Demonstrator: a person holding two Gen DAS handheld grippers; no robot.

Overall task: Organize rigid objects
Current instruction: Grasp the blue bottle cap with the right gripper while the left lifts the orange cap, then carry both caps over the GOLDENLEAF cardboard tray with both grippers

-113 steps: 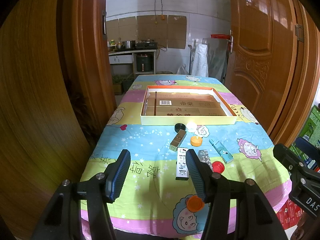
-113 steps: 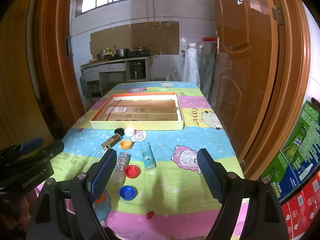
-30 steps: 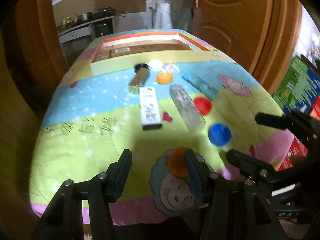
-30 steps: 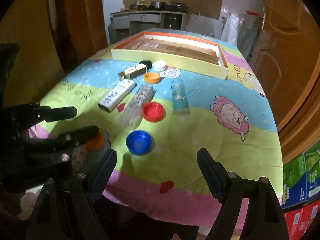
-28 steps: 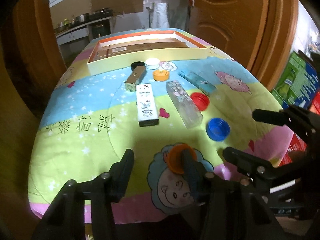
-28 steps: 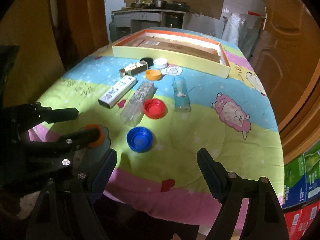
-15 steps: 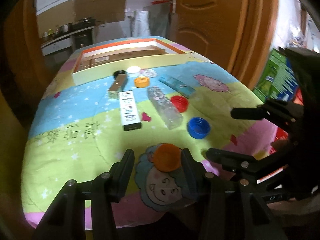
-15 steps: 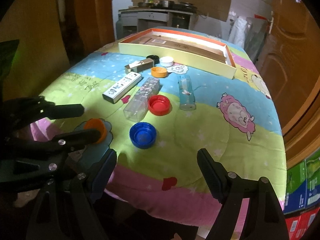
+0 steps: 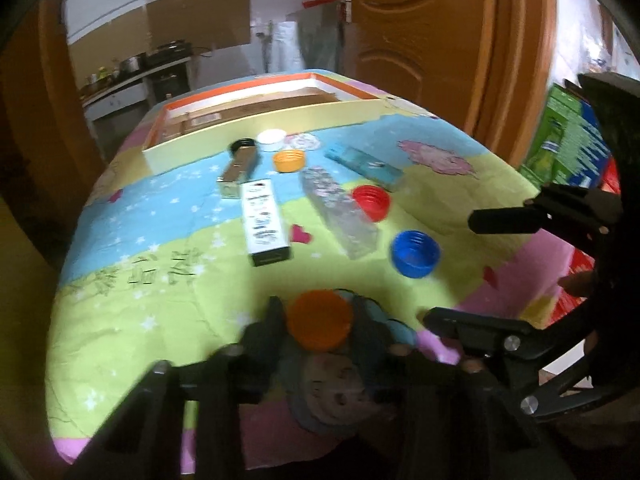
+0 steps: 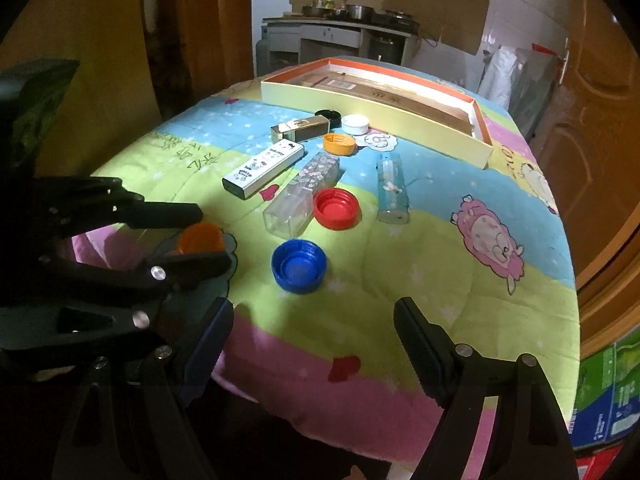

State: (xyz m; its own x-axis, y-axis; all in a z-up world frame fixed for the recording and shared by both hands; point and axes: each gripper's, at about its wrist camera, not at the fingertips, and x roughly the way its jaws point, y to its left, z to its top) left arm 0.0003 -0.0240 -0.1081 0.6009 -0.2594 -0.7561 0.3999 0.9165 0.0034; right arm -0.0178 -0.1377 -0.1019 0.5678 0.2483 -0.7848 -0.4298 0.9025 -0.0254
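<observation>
**Fig.: Left tool closing on orange cap, box far ahead**

Left tool [image 9: 316, 320]: jaws closing w/ orange cap [image 9: 319, 319] between them, near bench [image 10: 440, 280] edge. Right tool [image 10: 316, 332]: jaws apart, nothing between. Box [image 9: 256, 118] lies straight ahead past the other caps, its long axis crosswise; left hand nearer the cap.

left gripper [image 10: 192, 232] closing around an orange cap [image 10: 200, 239]; blue cap [image 10: 299, 265] lies just beside.
</observation>
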